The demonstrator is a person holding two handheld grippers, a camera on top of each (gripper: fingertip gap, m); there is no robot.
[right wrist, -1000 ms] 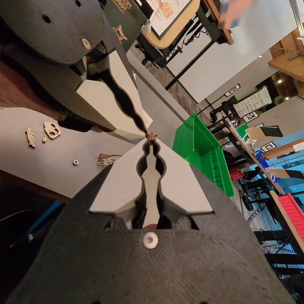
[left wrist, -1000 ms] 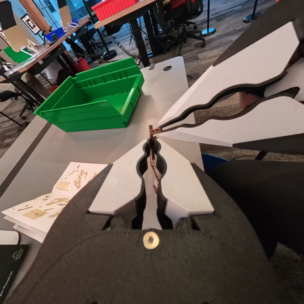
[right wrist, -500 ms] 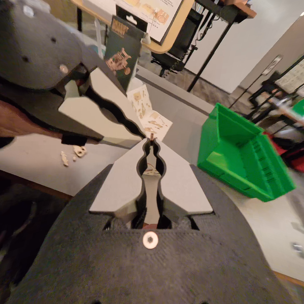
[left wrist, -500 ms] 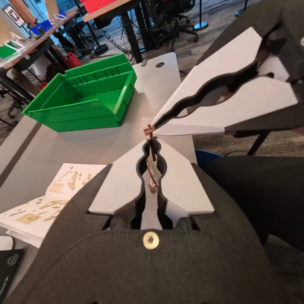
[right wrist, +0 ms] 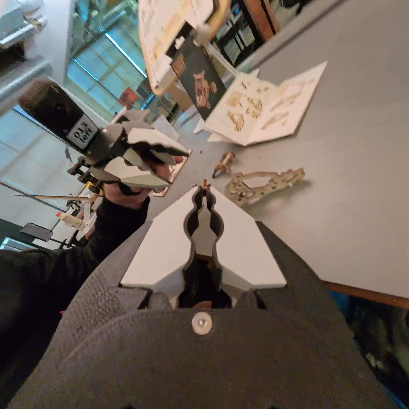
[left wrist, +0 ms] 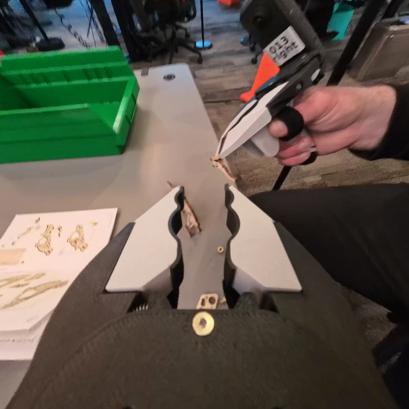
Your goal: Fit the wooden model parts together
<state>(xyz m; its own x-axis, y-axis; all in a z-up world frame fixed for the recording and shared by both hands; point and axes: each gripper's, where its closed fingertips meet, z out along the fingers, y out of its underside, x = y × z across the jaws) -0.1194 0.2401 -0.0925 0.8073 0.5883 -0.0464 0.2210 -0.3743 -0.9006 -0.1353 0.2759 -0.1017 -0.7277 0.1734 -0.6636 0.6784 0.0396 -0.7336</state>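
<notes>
Your right hand-held gripper was squeezed tight on a thin wooden strip, with both tips pressing on its top end. In the left wrist view that strip hung down from the tips at about 2 o'clock, above the desk edge. A small cross piece seemed to be fitted on its top, but the view there was small and I could not be sure.

Your left hand-held gripper had its fingers wide apart and held nothing. A little ladder-like wooden part lay on the desk just beside the left finger, not gripped.

A lot of the job looked left to do. In the right wrist view a big flat frame with holes lay at 3 o'clock from your tips, and a small built-up piece lay at 1 o'clock. A tiny ring and a small plate with holes sat loose near the bottom of the left view. None of these were joined to the strip.

The green bin stood at 10 o'clock in the left view. The part of its inside that you could see held nothing. The open paper guide lay at 8 o'clock.
</notes>
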